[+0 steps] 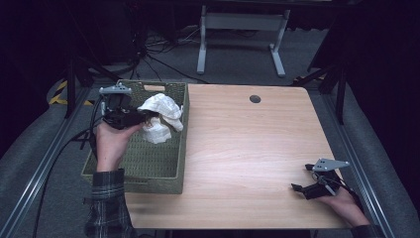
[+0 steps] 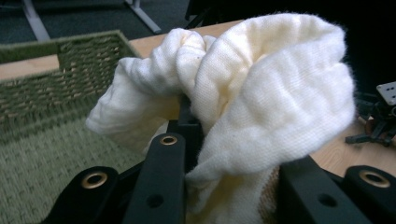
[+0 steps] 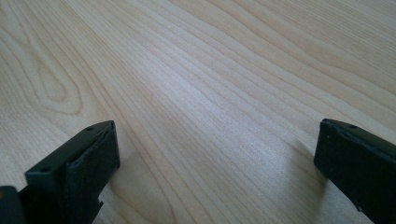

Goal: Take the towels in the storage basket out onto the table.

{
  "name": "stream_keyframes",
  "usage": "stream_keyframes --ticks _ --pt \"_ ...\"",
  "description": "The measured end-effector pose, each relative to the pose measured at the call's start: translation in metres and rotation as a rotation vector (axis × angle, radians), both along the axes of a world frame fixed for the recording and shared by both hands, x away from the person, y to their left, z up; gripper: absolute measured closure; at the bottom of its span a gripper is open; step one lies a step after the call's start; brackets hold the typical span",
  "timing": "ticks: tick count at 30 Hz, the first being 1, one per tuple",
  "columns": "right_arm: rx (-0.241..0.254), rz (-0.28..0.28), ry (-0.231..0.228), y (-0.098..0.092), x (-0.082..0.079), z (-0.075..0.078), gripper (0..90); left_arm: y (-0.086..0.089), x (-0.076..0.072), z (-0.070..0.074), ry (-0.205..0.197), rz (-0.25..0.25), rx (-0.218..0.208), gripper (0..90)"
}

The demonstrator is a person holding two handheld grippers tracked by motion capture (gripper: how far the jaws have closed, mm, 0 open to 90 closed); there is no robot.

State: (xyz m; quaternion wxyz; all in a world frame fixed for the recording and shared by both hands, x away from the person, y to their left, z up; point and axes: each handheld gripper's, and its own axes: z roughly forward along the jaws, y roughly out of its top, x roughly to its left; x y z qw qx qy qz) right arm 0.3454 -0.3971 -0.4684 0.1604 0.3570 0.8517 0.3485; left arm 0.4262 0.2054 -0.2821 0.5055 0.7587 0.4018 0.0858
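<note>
A crumpled white cloth (image 1: 162,115) hangs over the green woven basket (image 1: 154,182) at the table's left. My left gripper (image 1: 145,117) is shut on the cloth, lifted clear of the basket floor. In the left gripper view the cloth (image 2: 261,98) bulges over the black jaws and hides the tip of one; the left gripper (image 2: 224,158) pinches its folds above the basket (image 2: 70,65). My right gripper (image 1: 298,188) rests near the table's front right corner, held by a hand. In its own view the right gripper (image 3: 215,154) stands open over bare wood.
The light wooden table (image 1: 247,148) has a small round cable hole (image 1: 255,98) near its far edge. Beyond it stand a white desk frame (image 1: 241,29) and cables on the grey floor. The other gripper (image 2: 380,119) shows far off in the left gripper view.
</note>
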Motion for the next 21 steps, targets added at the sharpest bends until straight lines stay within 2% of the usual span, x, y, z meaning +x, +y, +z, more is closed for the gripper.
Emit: stream_keyframes --ticks 5,8,15,19,21 --pt "0.000 0.000 0.000 0.000 0.000 0.000 0.2 -0.016 -0.001 0.015 -0.027 -0.059 -0.027 77.8" --pt "0.000 0.000 0.000 0.000 0.000 0.000 0.2 -0.029 -0.001 0.023 -0.049 -0.095 -0.023 77.8" --pt "0.000 0.000 0.000 0.000 0.000 0.000 0.2 -0.059 0.000 0.032 -0.062 -0.169 -0.051 78.0" --pt "0.001 0.000 0.000 0.000 0.000 0.000 0.2 -0.075 0.001 0.035 -0.067 -0.209 -0.045 78.0" --pt "0.001 0.000 0.000 0.000 0.000 0.000 0.2 -0.080 0.000 0.036 -0.066 -0.213 -0.043 78.1"
